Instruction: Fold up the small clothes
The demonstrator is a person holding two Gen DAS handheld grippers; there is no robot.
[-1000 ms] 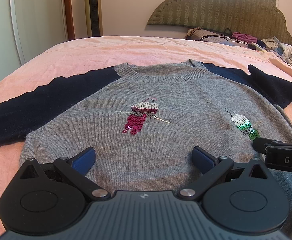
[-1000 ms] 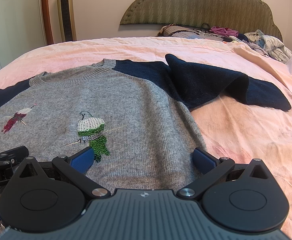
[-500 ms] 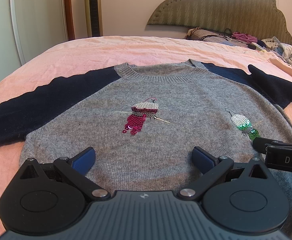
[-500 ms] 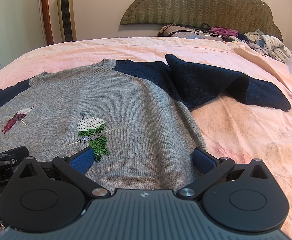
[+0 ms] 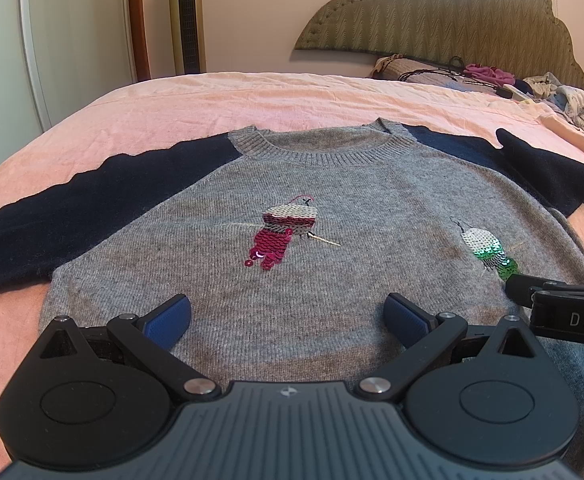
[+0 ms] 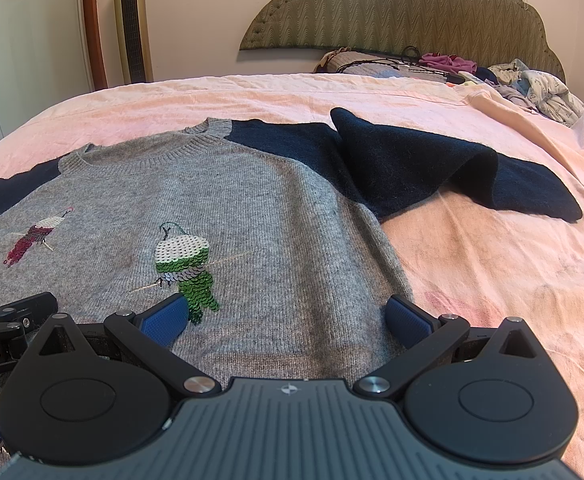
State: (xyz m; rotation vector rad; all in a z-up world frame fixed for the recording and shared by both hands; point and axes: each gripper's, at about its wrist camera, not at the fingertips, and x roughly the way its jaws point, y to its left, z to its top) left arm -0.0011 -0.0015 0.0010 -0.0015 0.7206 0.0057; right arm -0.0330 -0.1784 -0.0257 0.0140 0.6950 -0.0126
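A small grey knit sweater [image 5: 331, 208] with navy sleeves lies face up on the pink bedspread [image 5: 252, 96], neck toward the headboard [image 5: 451, 12], hem nearest the two hand-held tools. The left gripper [image 5: 288, 312] hovers low over the hem with its blue pads spread wide and nothing between them; the right gripper [image 6: 288, 312] sits just beside it over the sweater's right lower corner, equally wide and empty. The left sleeve [image 5: 72, 208] runs out flat to the side, while the right sleeve [image 6: 431, 164] is bunched and doubled over itself.

This looks like soft, light, floppy knitwear: it should drape and stretch rather than hold a crease, and it will likely cling a little to the sheet. The sequin birds, one magenta [image 5: 284, 232] and one green [image 6: 184, 264], are the delicate bits, liable to snag, so I would keep the pads off them. The ribbed hem corners or a sleeve cuff seem the firmest places to pinch, taking both layers together. That rumpled right sleeve probably wants straightening first.
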